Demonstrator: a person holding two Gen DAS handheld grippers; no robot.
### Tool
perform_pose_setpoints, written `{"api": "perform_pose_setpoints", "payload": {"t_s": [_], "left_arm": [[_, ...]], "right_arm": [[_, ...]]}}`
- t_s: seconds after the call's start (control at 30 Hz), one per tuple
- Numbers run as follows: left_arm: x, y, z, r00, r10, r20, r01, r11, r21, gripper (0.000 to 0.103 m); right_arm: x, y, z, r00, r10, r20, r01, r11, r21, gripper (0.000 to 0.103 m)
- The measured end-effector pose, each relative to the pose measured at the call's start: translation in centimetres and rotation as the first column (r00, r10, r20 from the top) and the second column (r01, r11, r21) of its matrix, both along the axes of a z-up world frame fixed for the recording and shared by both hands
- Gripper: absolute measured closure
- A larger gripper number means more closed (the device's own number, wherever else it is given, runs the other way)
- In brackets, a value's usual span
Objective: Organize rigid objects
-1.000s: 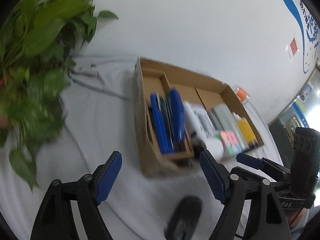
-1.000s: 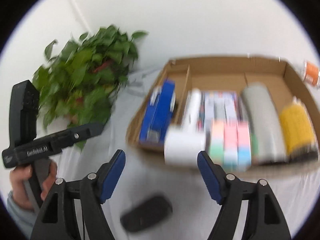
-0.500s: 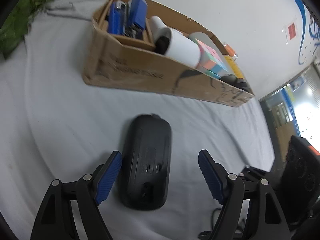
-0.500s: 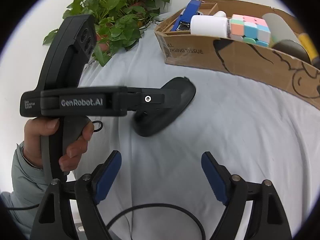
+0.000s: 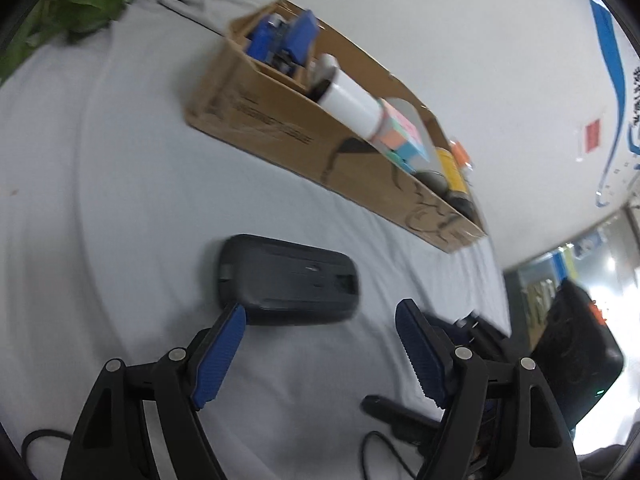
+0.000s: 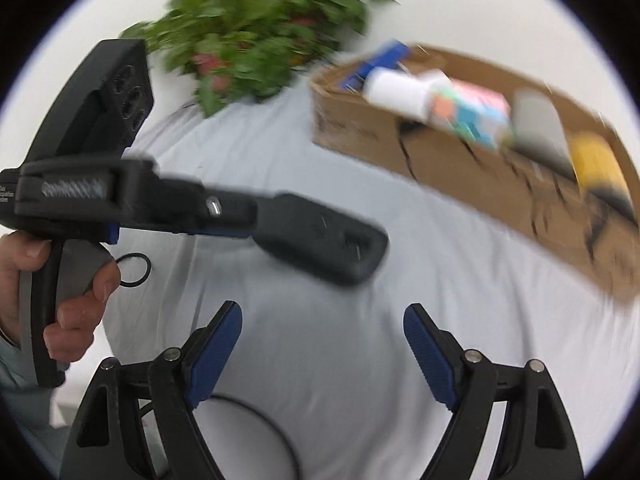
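Observation:
A black computer mouse (image 5: 286, 280) lies crosswise on the white cloth, just ahead of my left gripper (image 5: 320, 316). That gripper is open: its left pad (image 5: 224, 348) is at the mouse's near left corner and the right pad stands clear. In the right wrist view a hand holds the left gripper (image 6: 256, 220) from the left, reaching over the mouse (image 6: 328, 244). My right gripper (image 6: 322, 320) is open over bare cloth, short of the mouse. Behind stands a cardboard box (image 5: 280, 128) holding blue staplers (image 5: 288, 40), a white roll (image 5: 352, 108) and a pastel cube (image 6: 468, 112).
A leafy potted plant (image 6: 260, 40) stands left of the box (image 6: 460, 168). A black ring (image 6: 134, 270) lies on the cloth near the hand (image 6: 76, 312). Cables (image 6: 256, 420) trail at the near edge. An orange item (image 5: 460, 152) sits behind the box.
Both grippers have come down from the box toward the cloth and rolled. The mouse now lies crosswise at the left fingertips instead of lengthwise between them. The box has slid to the far right.

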State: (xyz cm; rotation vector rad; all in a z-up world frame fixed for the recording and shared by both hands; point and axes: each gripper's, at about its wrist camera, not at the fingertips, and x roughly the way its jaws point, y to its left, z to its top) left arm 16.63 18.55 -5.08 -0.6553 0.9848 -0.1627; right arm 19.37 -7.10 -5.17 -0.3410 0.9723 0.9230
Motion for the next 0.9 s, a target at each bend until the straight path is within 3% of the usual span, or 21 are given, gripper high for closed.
{"api": "perform_pose_setpoints", "payload": {"t_s": [0.17,0.33,0.47,0.57,0.63,0.67,0.73,0.8,0.83,0.87,0.9], "left_arm": [[-1.2,1.9,-0.8,0.999,0.05,-0.013,-0.051,0.998,-0.049,0.028],[-1.9,3.2,-1.4,0.997,0.068,-0.026,-0.071,0.994,-0.088,0.028],[-1.8,3.1,-1.3,0.998,0.059,-0.02,-0.06,0.994,-0.096,0.028],[-1.0,2.8,-1.2,0.999,0.04,-0.006,-0.04,0.993,-0.109,0.028],[-0.5,2.7,-1.2,1.0,0.027,0.0,-0.027,0.992,-0.123,0.028],[-0.4,2.7,-1.0,1.0,0.02,0.002,-0.02,0.992,-0.128,0.028],[0.1,2.5,-0.7,1.0,0.005,0.014,-0.003,0.99,-0.14,0.028],[0.7,2.4,-0.4,1.0,-0.012,0.015,0.015,0.988,-0.151,0.028],[1.1,2.2,-0.3,1.0,-0.019,0.017,0.022,0.988,-0.154,0.028],[1.5,2.0,-0.3,1.0,-0.025,0.019,0.028,0.988,-0.154,0.028],[1.9,1.7,-0.3,0.999,-0.033,0.021,0.036,0.987,-0.157,0.028]], "right_arm": [[1.8,2.6,-0.2,0.971,0.216,0.101,-0.214,0.976,-0.034,0.02],[2.5,4.7,-2.5,0.954,0.285,0.092,-0.279,0.958,-0.074,0.023],[2.4,5.1,-3.5,0.962,0.238,0.13,-0.226,0.969,-0.097,0.037],[3.9,4.3,-3.5,0.991,0.131,0.032,-0.13,0.991,-0.022,0.041],[5.2,3.0,-3.5,0.996,0.037,-0.083,-0.033,0.999,0.04,0.042],[6.2,2.0,-3.6,0.983,-0.025,-0.183,0.042,0.995,0.09,0.042],[8.1,-0.5,-4.3,0.903,-0.128,-0.41,0.209,0.965,0.159,0.042],[9.8,-3.5,-5.9,0.757,-0.207,-0.62,0.397,0.9,0.183,0.042],[10.4,-5.0,-6.3,0.702,-0.228,-0.675,0.466,0.863,0.194,0.042],[10.8,-6.3,-6.2,0.682,-0.265,-0.681,0.517,0.834,0.192,0.042],[11.0,-7.2,-5.6,0.693,-0.319,-0.646,0.54,0.824,0.172,0.042]]}}
